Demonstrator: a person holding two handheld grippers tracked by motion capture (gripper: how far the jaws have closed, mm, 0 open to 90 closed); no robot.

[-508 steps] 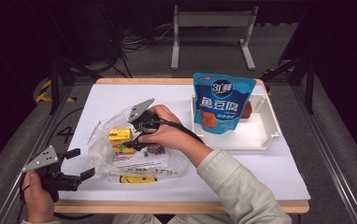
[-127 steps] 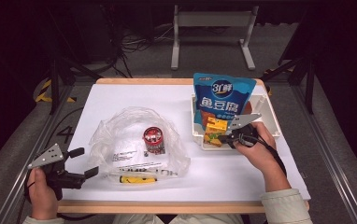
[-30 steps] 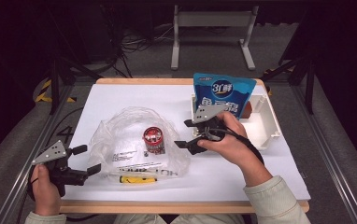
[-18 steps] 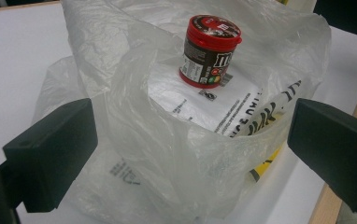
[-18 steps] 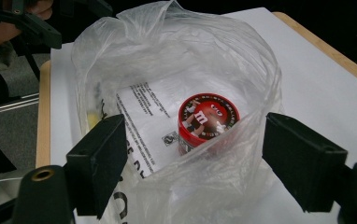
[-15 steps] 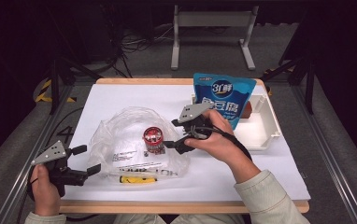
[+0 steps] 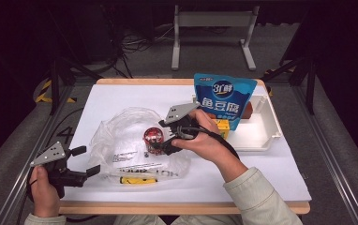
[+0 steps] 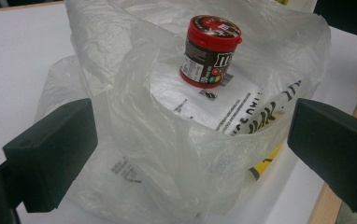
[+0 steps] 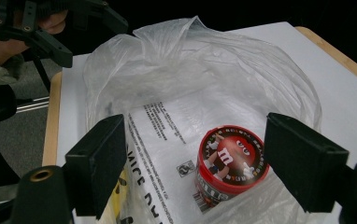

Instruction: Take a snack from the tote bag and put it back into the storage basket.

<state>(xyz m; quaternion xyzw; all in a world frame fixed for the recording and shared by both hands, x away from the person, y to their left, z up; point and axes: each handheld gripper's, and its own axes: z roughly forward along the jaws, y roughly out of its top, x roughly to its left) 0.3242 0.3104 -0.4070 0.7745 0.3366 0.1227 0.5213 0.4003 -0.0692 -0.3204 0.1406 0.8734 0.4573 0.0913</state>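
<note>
A clear plastic bag [image 7: 125,140] lies crumpled on the white table [image 7: 121,101], its mouth gaping. Inside stands a small candy tub [image 7: 152,137] with a red lid and dark body. My right gripper [image 7: 164,137] is open at the tub; in the right gripper view its jaws straddle the tub [image 9: 230,158] without touching it. My left gripper [image 7: 87,160] is open at the table's near left corner, just off the bag's edge. The left gripper view has the bag [image 8: 167,154] between the open jaws and the tub [image 8: 211,51] farther back.
A white tray [image 7: 264,136] at the right holds a blue snack pouch [image 7: 224,101] standing upright and a yellow box [image 7: 222,125]. A flat yellow item [image 7: 137,179] lies in the bag near the front edge. The left gripper [image 9: 90,39] appears far off in the right gripper view.
My right gripper has travelled left from the tray to the bag and now brackets the tub. The yellow box went from bag to tray earlier. The left gripper has barely moved.
</note>
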